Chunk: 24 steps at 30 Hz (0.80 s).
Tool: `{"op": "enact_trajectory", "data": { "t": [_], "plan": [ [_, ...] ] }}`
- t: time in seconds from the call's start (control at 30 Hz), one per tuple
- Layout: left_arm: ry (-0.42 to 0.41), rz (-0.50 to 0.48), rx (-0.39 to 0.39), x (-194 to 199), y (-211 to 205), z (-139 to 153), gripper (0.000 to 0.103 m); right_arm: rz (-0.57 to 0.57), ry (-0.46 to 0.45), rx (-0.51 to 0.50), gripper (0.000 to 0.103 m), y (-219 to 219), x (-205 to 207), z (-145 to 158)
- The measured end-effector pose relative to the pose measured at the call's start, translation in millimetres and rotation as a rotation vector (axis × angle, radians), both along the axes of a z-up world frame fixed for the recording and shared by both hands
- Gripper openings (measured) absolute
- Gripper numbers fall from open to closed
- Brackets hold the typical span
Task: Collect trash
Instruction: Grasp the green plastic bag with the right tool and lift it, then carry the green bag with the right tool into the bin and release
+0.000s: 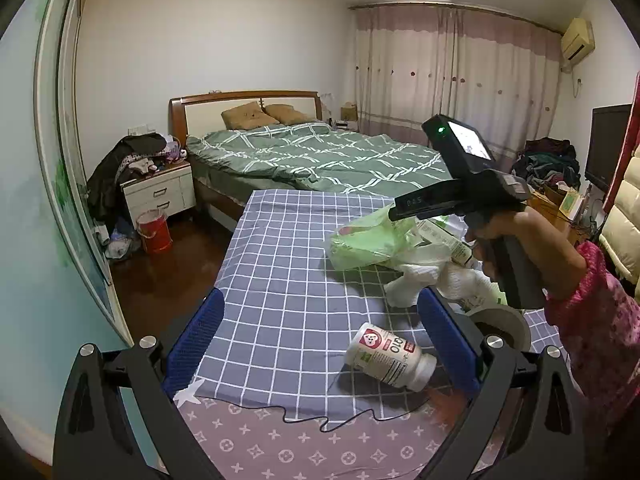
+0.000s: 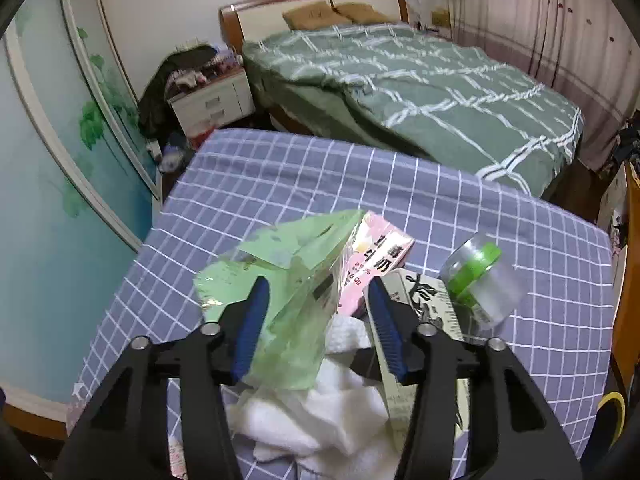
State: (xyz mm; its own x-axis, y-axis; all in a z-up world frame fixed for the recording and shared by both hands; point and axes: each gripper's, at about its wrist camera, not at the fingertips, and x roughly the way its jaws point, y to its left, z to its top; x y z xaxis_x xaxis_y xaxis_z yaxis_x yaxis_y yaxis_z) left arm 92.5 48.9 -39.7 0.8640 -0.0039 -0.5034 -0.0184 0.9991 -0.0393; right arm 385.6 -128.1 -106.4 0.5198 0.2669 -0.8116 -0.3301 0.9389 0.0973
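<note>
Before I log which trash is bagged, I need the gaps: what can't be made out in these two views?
- Right wrist view: whether the right gripper pinches the translucent green plastic bag; the bag fills the gap.
- Same view: the pink carton and white printed box are partly behind the blue fingers.
- Left wrist view: the grey tape roll is half hidden by the left gripper; the white lying bottle's label is too small.
</note>
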Motion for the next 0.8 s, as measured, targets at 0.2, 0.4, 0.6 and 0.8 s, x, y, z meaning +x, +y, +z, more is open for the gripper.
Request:
{"op": "enact_trajectory", "data": {
  "t": [0.2,0.4,0.6,0.8],
  "plan": [
    [0.023,0.001,-0.02,7,4,-10,0.096,0.021,0.029,0.036,0.015,1,2,-6],
    [0.029,-0.011,-0.015,10,-1,-14,0.096,0.02,-0.051,0.112,0.011,-18,-15,22],
    [0.02,-0.043,0.001,8,-13,-11,0.096,-0.02,-0.153,0.19,0.011,-60,-45,58],
    [0.015,-0.079,0.0,7,-22,-10,0.096,-0.143,-0.247,0.229,0.011,-137,-93,71]
  ]
}}
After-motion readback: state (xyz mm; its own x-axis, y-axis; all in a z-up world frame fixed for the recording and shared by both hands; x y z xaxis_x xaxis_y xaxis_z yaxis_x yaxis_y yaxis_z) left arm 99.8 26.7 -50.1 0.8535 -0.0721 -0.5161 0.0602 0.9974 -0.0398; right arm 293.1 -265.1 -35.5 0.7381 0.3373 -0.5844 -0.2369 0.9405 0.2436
